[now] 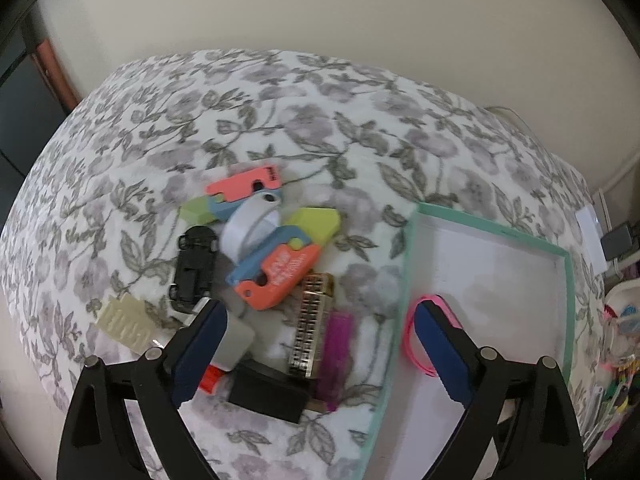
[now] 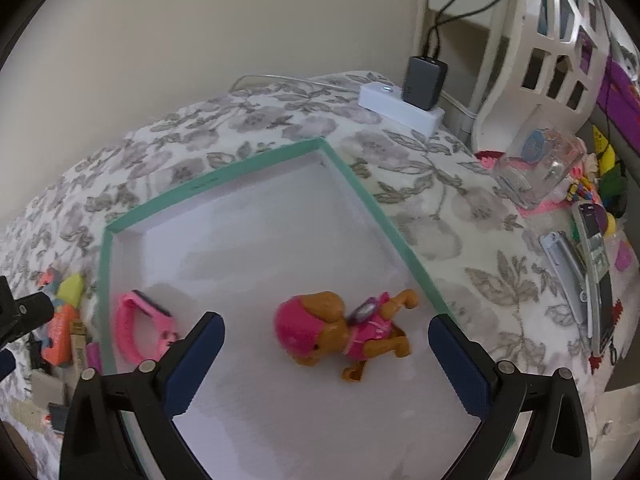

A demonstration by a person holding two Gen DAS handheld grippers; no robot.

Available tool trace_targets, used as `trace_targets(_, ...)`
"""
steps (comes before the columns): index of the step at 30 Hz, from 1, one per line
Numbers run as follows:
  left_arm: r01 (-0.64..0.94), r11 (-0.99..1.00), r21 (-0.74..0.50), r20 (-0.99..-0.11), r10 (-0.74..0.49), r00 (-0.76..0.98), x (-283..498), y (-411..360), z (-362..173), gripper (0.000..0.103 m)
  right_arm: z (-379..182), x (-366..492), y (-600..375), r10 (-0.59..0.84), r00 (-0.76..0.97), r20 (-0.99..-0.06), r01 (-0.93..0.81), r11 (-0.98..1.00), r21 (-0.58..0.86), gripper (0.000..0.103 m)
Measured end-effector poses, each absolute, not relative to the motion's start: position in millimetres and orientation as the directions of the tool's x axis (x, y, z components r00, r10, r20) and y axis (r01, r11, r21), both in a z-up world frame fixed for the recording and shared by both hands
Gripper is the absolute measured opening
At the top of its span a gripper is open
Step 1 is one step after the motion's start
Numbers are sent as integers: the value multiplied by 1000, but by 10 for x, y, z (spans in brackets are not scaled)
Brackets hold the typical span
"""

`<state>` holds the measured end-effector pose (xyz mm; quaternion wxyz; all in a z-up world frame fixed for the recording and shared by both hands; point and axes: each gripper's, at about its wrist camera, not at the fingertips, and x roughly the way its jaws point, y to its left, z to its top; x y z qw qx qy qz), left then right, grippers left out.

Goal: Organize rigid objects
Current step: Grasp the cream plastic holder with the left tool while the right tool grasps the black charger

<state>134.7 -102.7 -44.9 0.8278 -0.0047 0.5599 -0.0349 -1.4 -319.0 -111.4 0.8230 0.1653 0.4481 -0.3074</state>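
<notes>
A shallow white tray with a teal rim [image 1: 492, 228] [image 2: 360, 184] lies on a floral bedspread. In it lie a pink wristband watch [image 2: 136, 320] [image 1: 412, 344] and a brown toy dog in pink [image 2: 344, 328]. My right gripper [image 2: 326, 340] is open above the tray, its fingers either side of the dog, not touching it. My left gripper [image 1: 320, 332] is open and empty over a pile left of the tray: a black toy car [image 1: 194, 268], orange and blue-green plastic tools [image 1: 280, 272], a white curved piece [image 1: 252, 228], a gold harmonica [image 1: 312, 320], a purple piece [image 1: 338, 356], a black block [image 1: 268, 392].
A beige comb-like piece [image 1: 124, 320] lies left of the pile. A white power strip with a black charger [image 2: 404, 100] sits behind the tray. A white basket [image 2: 548, 40], a clear jar [image 2: 536, 168] and assorted clutter [image 2: 592, 264] are at the right. A wall stands behind.
</notes>
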Motion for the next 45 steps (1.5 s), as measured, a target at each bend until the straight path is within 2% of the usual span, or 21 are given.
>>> trace_targets(7,-14,996,-86,-942,-77,327,1482,-497,-341,97,-879,76,-2945,-319,481,-816,599,800,41,103)
trace_targets(15,-109,993,45,-924,83,374,1561,152,-200,97,-533,304,-2502,-246,562,-789,497,864,85,103)
trace_targets(19,-156,987,45,-928,99,360,1582,453,-234,97,-516,480,-2200,-150,574,-805,422,897,134,103)
trace_targets(28,-228,974,17,-962,78,263,1599,862,-633,97,-923,725,-1694,-25,477,-878,336,929,156,103)
trace_targets(34,-226,974,9,-973,60,222,1599,884,-828,97,-1172,746,-1511,-10,409,-912,298,947,123,103)
trace_targets(40,-200,978,-54,-984,-18,177,1610,802,-978,97,-1373,745,-1418,-15,359,-933,258,963,83,103)
trace_targets(45,-198,979,-41,-987,-9,162,1627,740,-1064,97,-1477,743,-1407,-9,327,-945,259,962,81,103)
